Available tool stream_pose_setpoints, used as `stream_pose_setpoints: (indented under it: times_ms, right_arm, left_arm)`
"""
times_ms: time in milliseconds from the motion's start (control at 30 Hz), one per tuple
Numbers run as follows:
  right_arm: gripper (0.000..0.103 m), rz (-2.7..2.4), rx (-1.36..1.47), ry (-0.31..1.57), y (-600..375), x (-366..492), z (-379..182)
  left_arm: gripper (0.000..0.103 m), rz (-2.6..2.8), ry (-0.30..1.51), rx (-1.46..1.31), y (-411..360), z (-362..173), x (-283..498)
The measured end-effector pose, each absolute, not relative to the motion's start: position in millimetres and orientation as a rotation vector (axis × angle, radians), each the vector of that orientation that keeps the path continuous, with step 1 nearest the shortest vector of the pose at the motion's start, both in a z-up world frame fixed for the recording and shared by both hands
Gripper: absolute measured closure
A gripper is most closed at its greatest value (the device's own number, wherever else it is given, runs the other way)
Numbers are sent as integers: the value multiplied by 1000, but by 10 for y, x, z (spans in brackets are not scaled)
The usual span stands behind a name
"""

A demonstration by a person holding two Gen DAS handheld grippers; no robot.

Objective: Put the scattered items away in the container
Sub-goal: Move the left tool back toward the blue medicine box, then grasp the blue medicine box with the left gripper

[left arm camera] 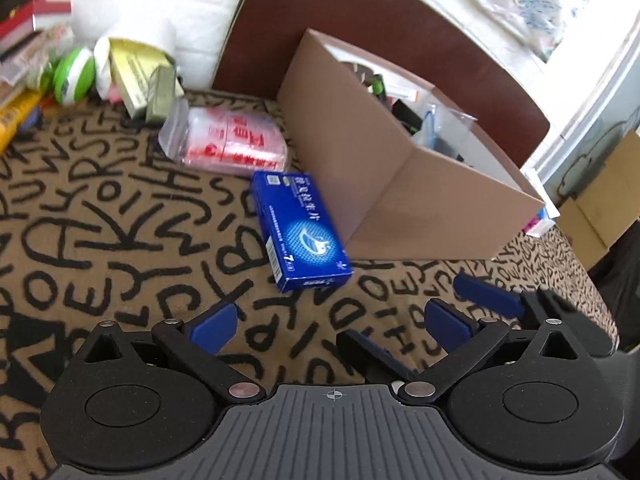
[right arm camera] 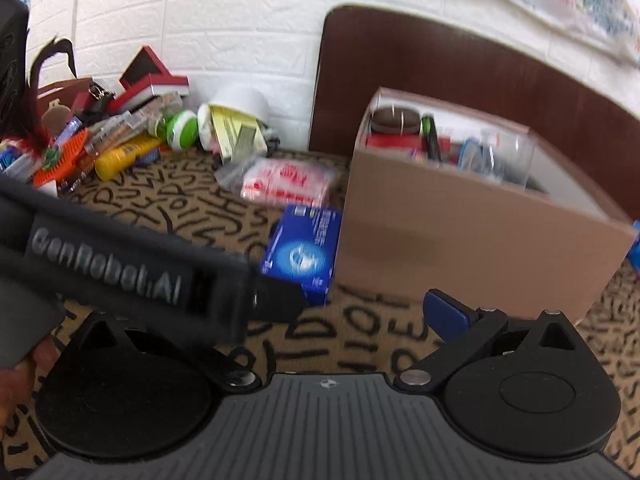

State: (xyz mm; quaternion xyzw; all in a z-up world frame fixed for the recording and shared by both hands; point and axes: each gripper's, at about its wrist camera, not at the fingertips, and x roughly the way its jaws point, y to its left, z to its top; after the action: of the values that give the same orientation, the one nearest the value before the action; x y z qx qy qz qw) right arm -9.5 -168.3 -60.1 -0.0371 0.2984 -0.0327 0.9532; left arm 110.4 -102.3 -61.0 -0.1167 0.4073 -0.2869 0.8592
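Observation:
A blue medicine box (left arm camera: 301, 230) lies flat on the lettered brown cloth, right beside the near wall of an open cardboard box (left arm camera: 384, 184) that holds several items. It also shows in the right wrist view (right arm camera: 302, 254), next to the cardboard box (right arm camera: 472, 240). A clear bag with red print (left arm camera: 230, 142) lies just behind it, also seen from the right (right arm camera: 288, 182). My left gripper (left arm camera: 330, 322) is open and empty, a short way in front of the blue box. My right gripper (right arm camera: 340, 316) is open and empty; the left gripper's body (right arm camera: 120, 268) hides its left finger.
A heap of loose items lies at the back left: a green-white round container (left arm camera: 74, 76), a yellow-green carton (left arm camera: 138, 76), a yellow tube (right arm camera: 124, 158), an orange piece (right arm camera: 60, 160), red boxes (right arm camera: 154, 80). A dark brown headboard (left arm camera: 360, 20) and white wall stand behind.

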Motion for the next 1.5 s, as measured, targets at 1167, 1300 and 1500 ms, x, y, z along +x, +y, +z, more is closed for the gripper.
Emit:
stream_pose_setpoints:
  times_ms: [1167,1300,1500]
  right_arm:
    - [41,48,-6,692,-1609,161,-892]
    - [40,72,-15,704,-1498,-115,-873]
    - [40,91,-36,719,-1358,-496,-849]
  left_arm:
    - [36,-670,925,-157,-1128,-776,1279]
    - [36,-659,942,-168,-1064,-767,981]
    - [36,-665,972,-162,-1012,-737,619]
